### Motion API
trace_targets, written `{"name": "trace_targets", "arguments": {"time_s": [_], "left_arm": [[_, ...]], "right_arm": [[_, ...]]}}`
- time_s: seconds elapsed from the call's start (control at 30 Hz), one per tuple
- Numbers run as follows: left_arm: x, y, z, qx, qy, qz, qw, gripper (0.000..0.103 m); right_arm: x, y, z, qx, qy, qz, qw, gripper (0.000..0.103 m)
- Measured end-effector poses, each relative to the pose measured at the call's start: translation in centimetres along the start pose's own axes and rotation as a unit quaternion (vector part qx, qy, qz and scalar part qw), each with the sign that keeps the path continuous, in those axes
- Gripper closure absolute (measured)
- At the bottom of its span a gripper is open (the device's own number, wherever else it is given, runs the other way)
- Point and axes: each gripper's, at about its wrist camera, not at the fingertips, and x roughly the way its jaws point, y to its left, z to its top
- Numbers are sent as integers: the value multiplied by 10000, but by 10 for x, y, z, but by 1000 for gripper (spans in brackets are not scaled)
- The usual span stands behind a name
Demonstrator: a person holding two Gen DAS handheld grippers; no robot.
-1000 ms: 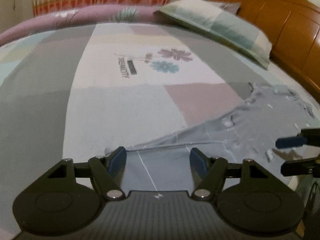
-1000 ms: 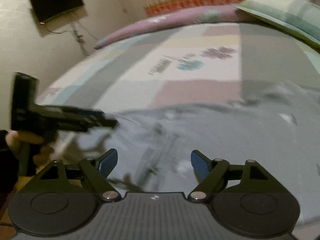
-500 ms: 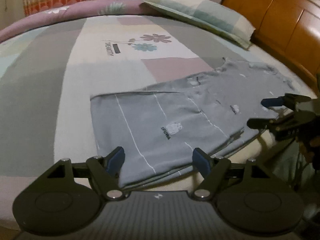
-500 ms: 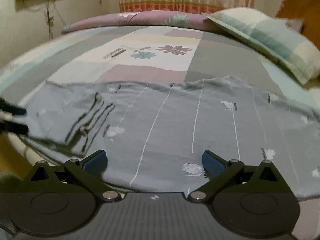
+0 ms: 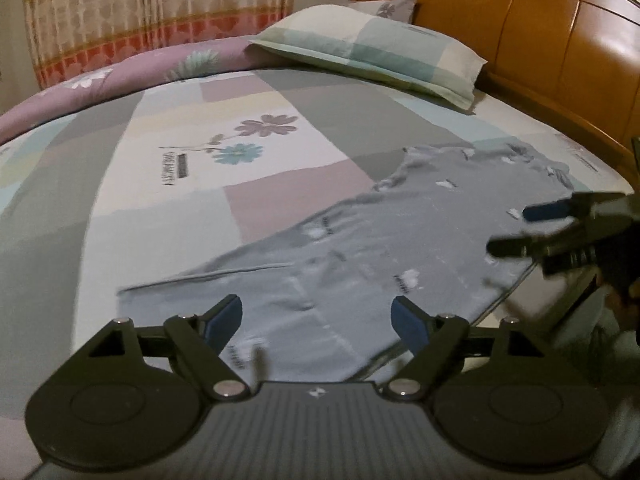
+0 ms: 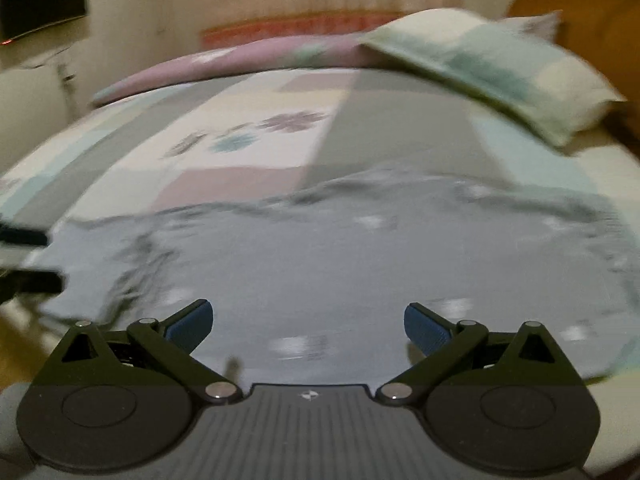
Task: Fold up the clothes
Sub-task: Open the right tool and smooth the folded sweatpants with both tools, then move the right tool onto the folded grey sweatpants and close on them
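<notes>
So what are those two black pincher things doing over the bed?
A person holds one gripper in each hand to fold clothes. A grey garment with little white prints lies spread out near the edge of the bed. The left gripper and the right gripper both hang over it with jaws wide open, the left's having just been opening. Nothing is pinched in either one. The pillow sits by the wooden headboard.
</notes>
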Motion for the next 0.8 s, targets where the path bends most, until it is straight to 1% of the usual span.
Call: {"name": "trace_targets", "arguments": {"time_s": [0.1,0.17,0.2,0.23,0.3,0.37,0.47,0.53,0.6,0.63,0.67,0.7,0.77,0.8], "left_arm": [[13,-5,-3,-105,170,-46,9998,21],[24,-3,-8,-230,402,-26,9989,21],[29,0,-10,-329,542,18,9980,21],[31,2,-12,-422,583,42,9974,21],[29,2,-13,-514,514,29,9974,20],[25,2,-11,-611,455,110,9970,20],[22,-2,-8,-694,412,204,9965,20],[20,-6,-7,-676,396,257,9966,20],[19,-9,-7,-662,406,314,9965,20],[19,-10,-6,-662,413,337,9964,20],[19,-10,-6,-668,423,358,9962,20],[19,-10,-6,-694,444,373,9959,20],[21,-8,-7,-728,505,399,9953,20],[22,-8,-7,-725,528,431,9950,20]], "right_arm": [[5,-30,-4,148,155,-603,9979,0],[15,-48,-12,317,477,-951,9938,0],[13,-59,-16,527,399,-792,9947,0],[7,-65,-17,681,279,-687,9949,0],[6,-71,-9,861,388,-671,9933,0],[9,-74,4,909,271,-615,9936,0],[23,-78,37,963,-22,-484,9942,0],[44,-77,64,899,-140,-371,9952,0],[71,-80,85,931,-100,-501,9943,0],[85,-81,90,890,18,-506,9947,0],[100,-81,94,845,188,-532,9948,0],[116,-80,96,838,358,-644,9938,0],[136,-77,92,682,488,-837,9930,0],[136,-73,90,518,256,-902,9942,0]]}}
